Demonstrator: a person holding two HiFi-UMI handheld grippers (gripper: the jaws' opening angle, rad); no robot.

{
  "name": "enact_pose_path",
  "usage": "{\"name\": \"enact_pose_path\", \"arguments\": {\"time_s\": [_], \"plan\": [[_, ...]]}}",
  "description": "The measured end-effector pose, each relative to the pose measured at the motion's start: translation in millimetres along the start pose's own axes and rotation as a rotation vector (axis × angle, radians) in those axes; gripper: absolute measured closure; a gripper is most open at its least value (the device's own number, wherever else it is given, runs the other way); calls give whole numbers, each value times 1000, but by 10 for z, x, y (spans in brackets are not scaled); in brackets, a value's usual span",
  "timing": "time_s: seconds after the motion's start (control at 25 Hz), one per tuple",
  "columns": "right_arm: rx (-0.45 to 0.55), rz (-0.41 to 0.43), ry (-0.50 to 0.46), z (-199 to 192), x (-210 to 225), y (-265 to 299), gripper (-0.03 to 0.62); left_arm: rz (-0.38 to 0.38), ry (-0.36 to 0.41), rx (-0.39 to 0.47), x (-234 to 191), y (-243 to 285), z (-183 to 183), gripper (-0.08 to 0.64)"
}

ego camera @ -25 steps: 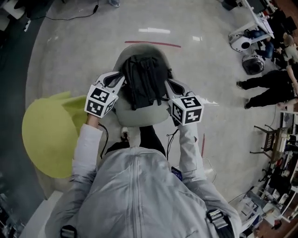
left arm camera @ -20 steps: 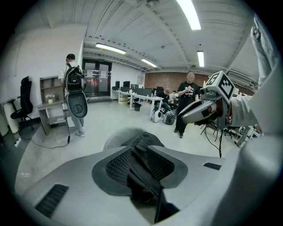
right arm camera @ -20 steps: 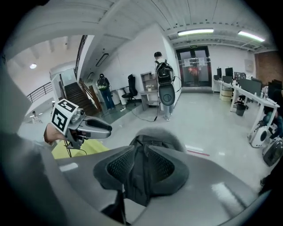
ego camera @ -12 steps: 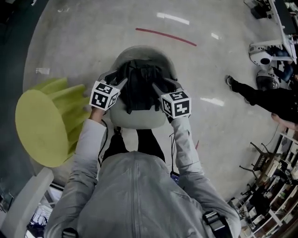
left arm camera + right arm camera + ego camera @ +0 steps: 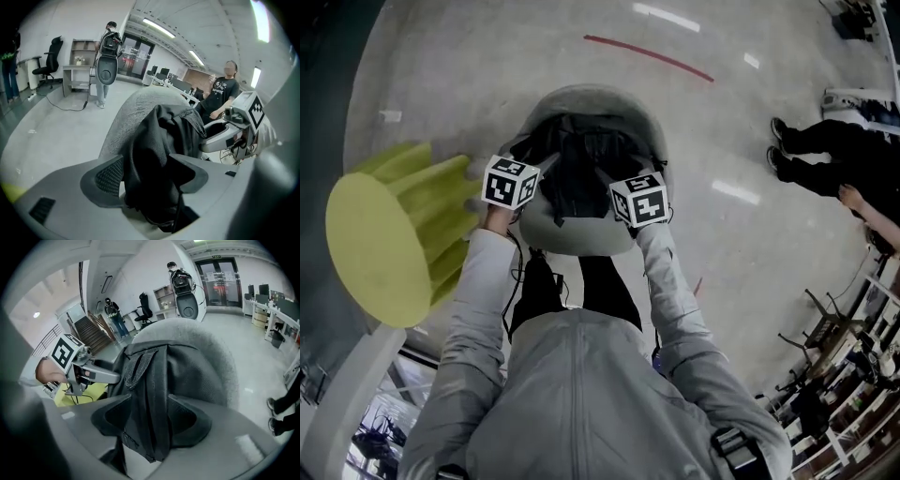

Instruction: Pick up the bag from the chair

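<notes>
A black bag (image 5: 577,167) lies bunched in the seat of a round grey chair (image 5: 598,97). My left gripper (image 5: 540,161) holds the bag's left side and my right gripper (image 5: 606,180) holds its right side. In the left gripper view, the left gripper (image 5: 152,183) is shut on a thick fold of the bag (image 5: 161,136), with the chair back (image 5: 126,110) behind it. The right gripper (image 5: 232,129) shows across the bag there. In the right gripper view, the right gripper (image 5: 151,422) is shut on a strap and fabric of the bag (image 5: 187,369), in front of the chair (image 5: 208,341).
A yellow-green stool (image 5: 380,239) stands close at the chair's left. A person's legs (image 5: 825,155) are on the floor at the right. A red line (image 5: 649,57) marks the floor beyond the chair. Shelves and clutter sit at the lower right.
Both grippers have moved in from the bag's sides toward its middle and closed on it. The bag is now bunched up between them.
</notes>
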State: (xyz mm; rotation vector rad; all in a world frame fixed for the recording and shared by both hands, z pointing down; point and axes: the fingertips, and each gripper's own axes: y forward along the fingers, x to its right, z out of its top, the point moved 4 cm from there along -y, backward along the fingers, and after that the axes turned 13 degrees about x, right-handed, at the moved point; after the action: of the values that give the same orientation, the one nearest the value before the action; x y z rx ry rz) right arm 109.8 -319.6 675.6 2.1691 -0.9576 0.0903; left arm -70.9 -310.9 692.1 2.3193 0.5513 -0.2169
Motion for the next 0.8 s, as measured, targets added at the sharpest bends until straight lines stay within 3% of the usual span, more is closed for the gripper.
{"name": "enact_pose_path", "arguments": {"time_s": [0.04, 0.12, 0.28, 0.56, 0.8], "plan": [[1, -12, 2, -7, 20, 21, 361, -9, -15, 8, -12, 24, -10, 273], [8, -28, 24, -9, 67, 29, 489, -31, -35, 18, -42, 53, -26, 276], [10, 5, 98, -26, 60, 0, 540, -75, -40, 8, -59, 44, -39, 333], [22, -24, 88, -47, -163, -340, 557, -100, -87, 31, 79, -163, -116, 453], [133, -108, 123, 45, -497, -865, 557, -166, -100, 67, 356, -423, -160, 498]]}}
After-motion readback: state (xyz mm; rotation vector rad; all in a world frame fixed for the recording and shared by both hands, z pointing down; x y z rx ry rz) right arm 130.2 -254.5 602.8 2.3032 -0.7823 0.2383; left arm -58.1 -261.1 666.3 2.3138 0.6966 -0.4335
